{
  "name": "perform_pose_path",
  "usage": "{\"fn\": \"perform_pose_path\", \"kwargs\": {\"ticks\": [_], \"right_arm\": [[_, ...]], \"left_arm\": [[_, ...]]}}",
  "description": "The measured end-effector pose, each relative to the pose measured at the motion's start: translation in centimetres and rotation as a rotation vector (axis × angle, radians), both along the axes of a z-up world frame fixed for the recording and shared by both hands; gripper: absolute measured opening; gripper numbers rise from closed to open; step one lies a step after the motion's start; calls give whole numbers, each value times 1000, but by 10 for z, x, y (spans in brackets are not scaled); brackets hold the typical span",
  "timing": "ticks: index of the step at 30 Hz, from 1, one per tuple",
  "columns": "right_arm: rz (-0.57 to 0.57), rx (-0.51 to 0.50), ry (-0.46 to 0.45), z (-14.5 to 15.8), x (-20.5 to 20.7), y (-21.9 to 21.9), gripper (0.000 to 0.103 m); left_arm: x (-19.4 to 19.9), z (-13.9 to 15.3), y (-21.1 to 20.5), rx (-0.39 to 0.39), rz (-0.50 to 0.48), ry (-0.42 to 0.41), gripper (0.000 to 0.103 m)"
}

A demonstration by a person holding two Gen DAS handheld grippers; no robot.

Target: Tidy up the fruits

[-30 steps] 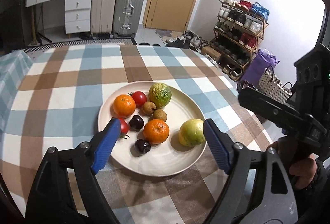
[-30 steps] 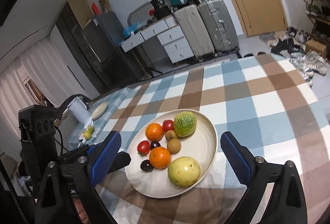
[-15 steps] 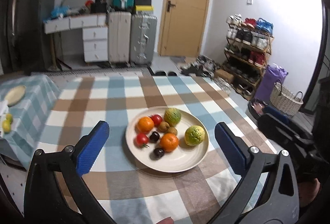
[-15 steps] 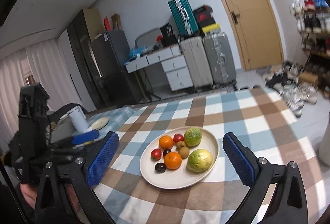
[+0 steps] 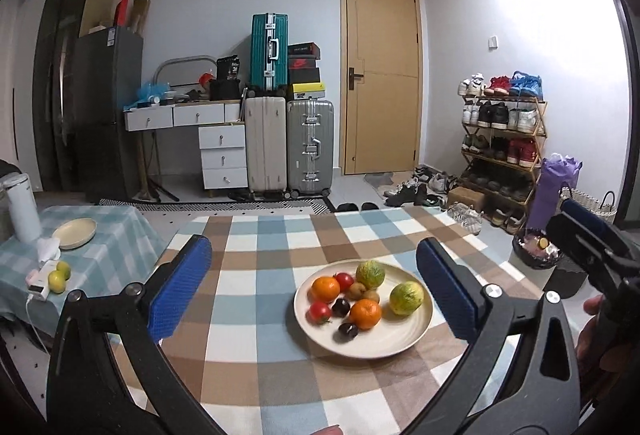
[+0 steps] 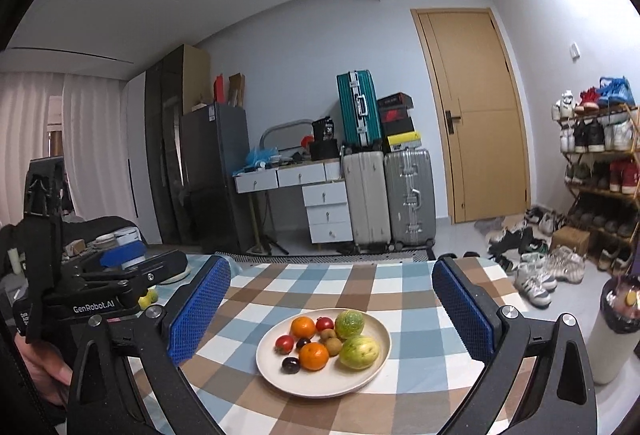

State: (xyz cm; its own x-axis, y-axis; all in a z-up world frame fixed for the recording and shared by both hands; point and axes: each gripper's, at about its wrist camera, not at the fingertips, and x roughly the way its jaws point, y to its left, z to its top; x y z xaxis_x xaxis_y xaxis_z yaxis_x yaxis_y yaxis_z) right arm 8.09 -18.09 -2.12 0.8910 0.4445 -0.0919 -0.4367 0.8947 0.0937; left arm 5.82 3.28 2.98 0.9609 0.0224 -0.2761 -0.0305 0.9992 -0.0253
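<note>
Left gripper (image 5: 312, 295): jaws spread wide, nothing held, raised well back from the plate (image 5: 400, 345). Right gripper (image 6: 332, 309): likewise spread and empty, plate framed between its blue pads (image 6: 196, 309).

Plate taken as landmark. It is set on the checked tablecloth (image 6: 416, 319), toward the near edge. All fruit is seen on it: two oranges (image 6: 303, 327), one at the far left of the plate and one near its middle front; two tomatoes (image 6: 284, 342) along the left side; two dark plums (image 6: 290, 364) at the near left; small brown fruits (image 6: 333, 345) at the centre; a green melon-like fruit (image 6: 349, 323) at the far rim; a yellow-green one (image 6: 359, 351) at the right.

Judgement: fruit appears gathered; whether sorting remains cannot be told. If a piece is to be picked, an outer one is best approached from above, jaws closed gently across its widest part, neighbours left undisturbed. Round fruit is expected to roll if nudged.

Orientation: the plate is round and lies flat, no long axis. The yellow-green fruit is slightly oval, long axis roughly left-right across the plate. Stem directions are too small to be read.
</note>
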Motion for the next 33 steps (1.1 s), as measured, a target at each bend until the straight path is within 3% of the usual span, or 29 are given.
{"fn": "perform_pose_path", "kwargs": {"ticks": [9,15,23,33], "right_arm": [[-35,-96,-65,-30,-12,10,103],[-42,-120,-22,-51,-2,13,103],[-24,-166,37,-74,15,19,103],[-15,-173,75,-86,26,20,103]], "left_arm": [[-2,-43,9,-21,34,20,102],[9,-72,15,-8,34,42,102],[27,-103,27,-50,41,55,102],[39,-119,24,-1,57,76,102]]}}
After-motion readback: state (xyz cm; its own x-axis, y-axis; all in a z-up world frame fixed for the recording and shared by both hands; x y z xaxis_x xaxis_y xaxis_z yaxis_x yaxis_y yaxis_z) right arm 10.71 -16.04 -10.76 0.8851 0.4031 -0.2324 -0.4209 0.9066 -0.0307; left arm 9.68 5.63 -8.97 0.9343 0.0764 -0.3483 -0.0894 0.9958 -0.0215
